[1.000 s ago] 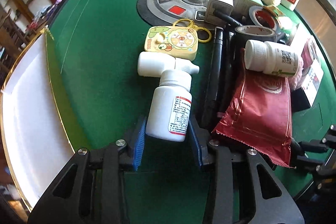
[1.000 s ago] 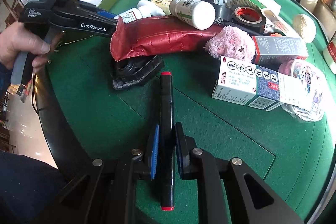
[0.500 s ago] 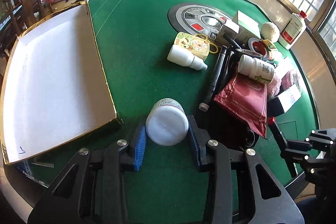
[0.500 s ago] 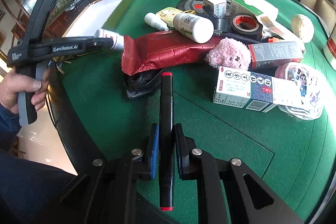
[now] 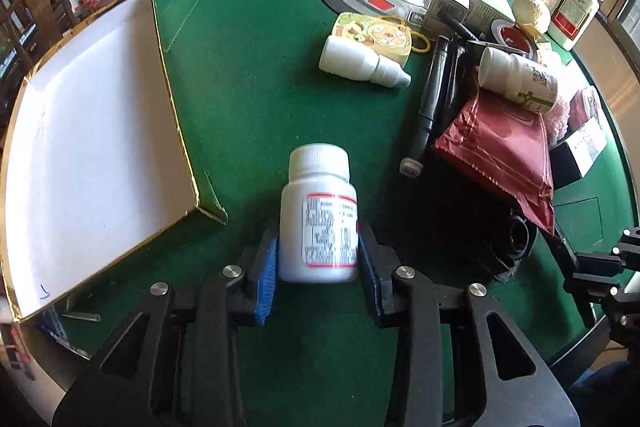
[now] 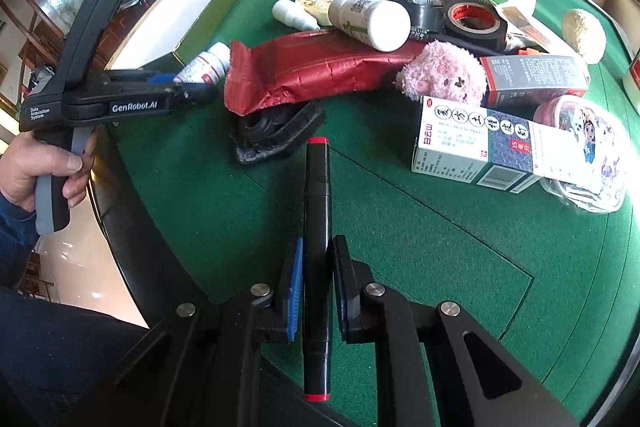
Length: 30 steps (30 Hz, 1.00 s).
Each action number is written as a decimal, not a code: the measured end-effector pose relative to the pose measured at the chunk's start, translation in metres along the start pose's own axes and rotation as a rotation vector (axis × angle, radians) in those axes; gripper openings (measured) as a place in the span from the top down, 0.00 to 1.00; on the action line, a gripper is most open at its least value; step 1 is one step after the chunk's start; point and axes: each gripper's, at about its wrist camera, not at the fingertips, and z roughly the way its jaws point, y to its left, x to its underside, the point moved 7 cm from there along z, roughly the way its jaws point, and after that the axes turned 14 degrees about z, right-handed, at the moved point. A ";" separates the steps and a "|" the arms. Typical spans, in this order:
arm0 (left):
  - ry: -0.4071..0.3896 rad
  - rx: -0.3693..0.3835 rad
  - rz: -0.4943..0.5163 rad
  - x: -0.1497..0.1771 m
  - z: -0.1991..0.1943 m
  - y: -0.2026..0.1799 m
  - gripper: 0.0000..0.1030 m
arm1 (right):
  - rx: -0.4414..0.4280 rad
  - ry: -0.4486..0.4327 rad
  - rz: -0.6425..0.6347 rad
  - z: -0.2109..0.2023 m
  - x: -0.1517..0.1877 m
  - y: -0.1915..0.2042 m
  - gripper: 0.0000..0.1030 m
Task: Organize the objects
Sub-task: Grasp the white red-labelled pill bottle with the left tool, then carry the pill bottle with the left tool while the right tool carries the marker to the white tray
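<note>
Centrally in the left wrist view, the left gripper [image 5: 318,263] pinches a white pill bottle [image 5: 318,223] between its blue-padded fingers [image 5: 267,269]; the bottle has a red-bordered label, its ribbed cap points away from the camera, and it is held above the green felt table [image 5: 248,75]. Just to its left lies a shallow white box [image 5: 92,131] with gold edging, its near corner close to the bottle. Farther off on the felt lie a small white dropper bottle [image 5: 362,65], a yellow toy case [image 5: 376,35], several black pens [image 5: 430,99] and a red foil pouch [image 5: 500,151] with a second white bottle [image 5: 518,79] resting across its far end.

From the right wrist view, the right gripper [image 6: 316,287] has its fingers [image 6: 293,291] pressed onto a black marker [image 6: 317,227] with red ends, which runs lengthwise between them and juts out past the tips over the table. A person's hand [image 6: 36,167] grips the left tool's handle at the left edge. Beyond the marker sit a black rubber part [image 6: 276,131], a pink plush toy [image 6: 444,73], a medicine carton [image 6: 476,147] and a roll of black tape [image 6: 472,23].
</note>
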 end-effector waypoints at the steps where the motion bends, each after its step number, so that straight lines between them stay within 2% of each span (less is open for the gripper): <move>1: -0.008 -0.006 -0.001 -0.001 0.000 0.000 0.66 | 0.009 0.002 -0.008 0.001 0.001 0.001 0.87; 4: -0.036 -0.025 -0.028 0.000 -0.001 0.001 0.66 | 0.040 0.018 -0.041 0.007 0.006 0.003 0.87; 7: -0.083 0.008 -0.067 0.004 -0.012 -0.002 0.66 | 0.052 0.004 -0.065 0.005 0.008 0.003 0.88; 11: -0.127 0.060 -0.101 0.007 -0.028 -0.004 0.66 | 0.008 -0.009 -0.028 -0.006 0.006 0.000 0.88; 18: -0.186 0.090 -0.161 0.006 -0.054 0.006 0.66 | -0.072 -0.061 -0.018 -0.033 -0.012 0.009 0.87; 23: -0.236 0.082 -0.219 0.009 -0.080 0.030 0.66 | -0.130 -0.064 -0.020 -0.041 -0.025 0.027 0.88; 30: -0.268 0.062 -0.325 0.021 -0.104 0.091 0.66 | -0.213 -0.052 -0.075 -0.036 -0.072 0.087 0.88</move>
